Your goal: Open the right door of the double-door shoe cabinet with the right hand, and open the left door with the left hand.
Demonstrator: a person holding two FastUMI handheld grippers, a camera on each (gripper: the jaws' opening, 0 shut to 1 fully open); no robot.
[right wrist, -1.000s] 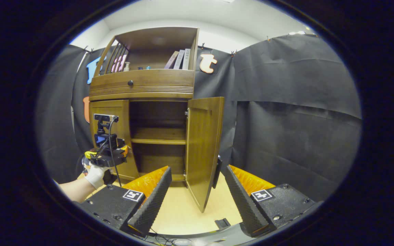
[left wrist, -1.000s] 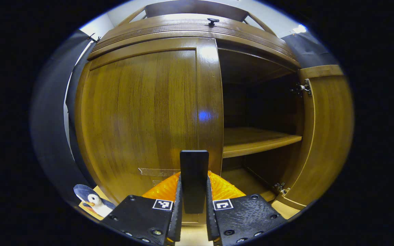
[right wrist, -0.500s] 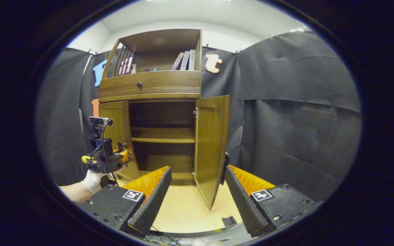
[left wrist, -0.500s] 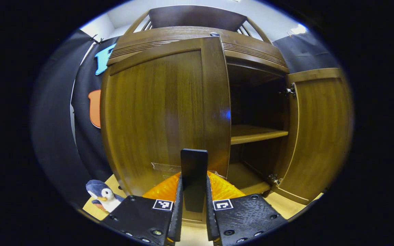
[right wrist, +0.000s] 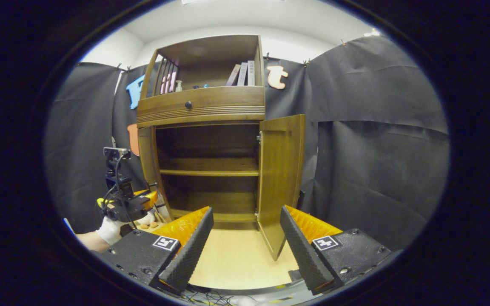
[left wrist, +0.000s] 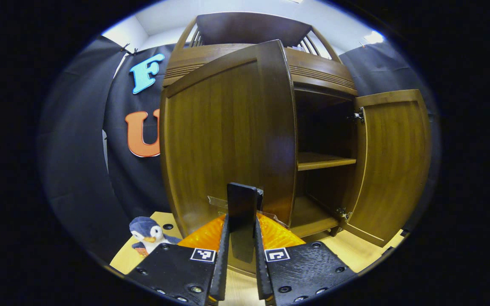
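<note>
In the left gripper view, a penguin plush toy [left wrist: 149, 234] sits on the pale wooden floor [left wrist: 357, 259] at the far left, near the black cloth wall. Just to its right stands the left door [left wrist: 228, 136] of the shoe cabinet [left wrist: 317, 68], swung out toward the camera on its left-side hinges. The left hand-held gripper [left wrist: 241, 238] is narrowed onto the door's dark flat handle [left wrist: 241, 212], with both fingers pressing its sides; a strip of tape lies on the door just beside the handle. To the right of the door, the dark interior shows a middle shelf [left wrist: 323, 161] and the bottom board. Farther right, the right door [left wrist: 394, 165] stands wide open with its inner face and two hinges showing.

In the right gripper view, a gloved hand [right wrist: 109, 229] at the left holds the left hand-held gripper [right wrist: 128, 204] against the left door [right wrist: 146, 157], seen nearly edge-on. The shoe cabinet [right wrist: 202, 106] is open between both doors, with a drawer knob and an upper shelf of books above. The right door [right wrist: 280, 178] stands out to the right, apart from the right hand-held gripper [right wrist: 247, 246], whose fingers are spread wide with nothing between them, over the floor [right wrist: 236, 259].
</note>
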